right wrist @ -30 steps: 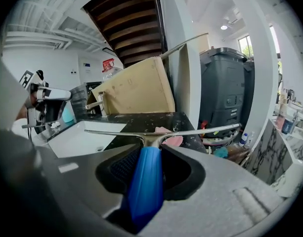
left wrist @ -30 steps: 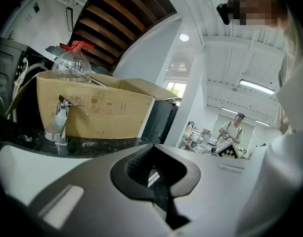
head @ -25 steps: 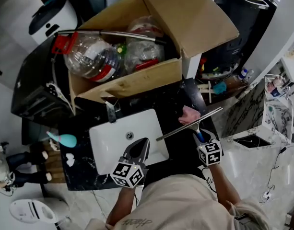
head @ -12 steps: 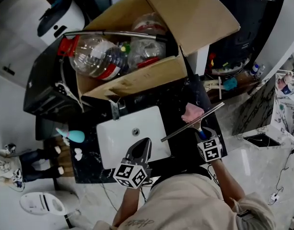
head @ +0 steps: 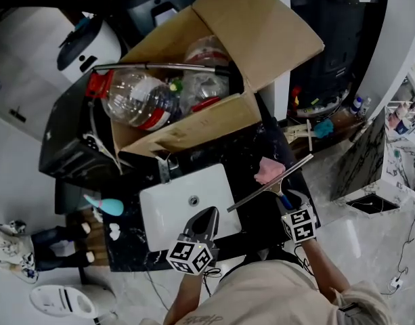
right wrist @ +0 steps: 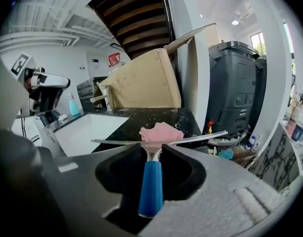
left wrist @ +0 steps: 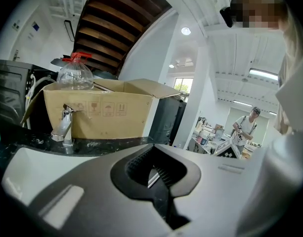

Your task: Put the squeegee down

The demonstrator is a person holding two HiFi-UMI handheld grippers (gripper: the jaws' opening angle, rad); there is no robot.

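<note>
The squeegee (head: pixel 268 185) has a blue handle (right wrist: pixel 151 186) and a long metal blade (right wrist: pixel 191 138). It sits between the jaws of my right gripper (head: pixel 286 196), whose tips still close on its neck while the jaws are opening. The blade reaches across the black counter (head: pixel 244 147) just over a pink cloth (head: pixel 268 170), right of the white sink (head: pixel 163 212). My left gripper (head: pixel 208 212) hovers at the sink's front right corner, shut and with nothing in it (left wrist: pixel 153 149).
A big cardboard box (head: pixel 193 124) with plastic bottles (head: pixel 136 100) stands behind the sink and its faucet (head: pixel 163 168). A teal bottle (head: pixel 109 205) sits left of the sink. The counter's right edge drops to cluttered floor (head: pixel 322 127). A person stands far off (left wrist: pixel 247 125).
The head view has drifted, so everything sits a little differently in the picture. Both grippers and the squeegee keep their places over the counter.
</note>
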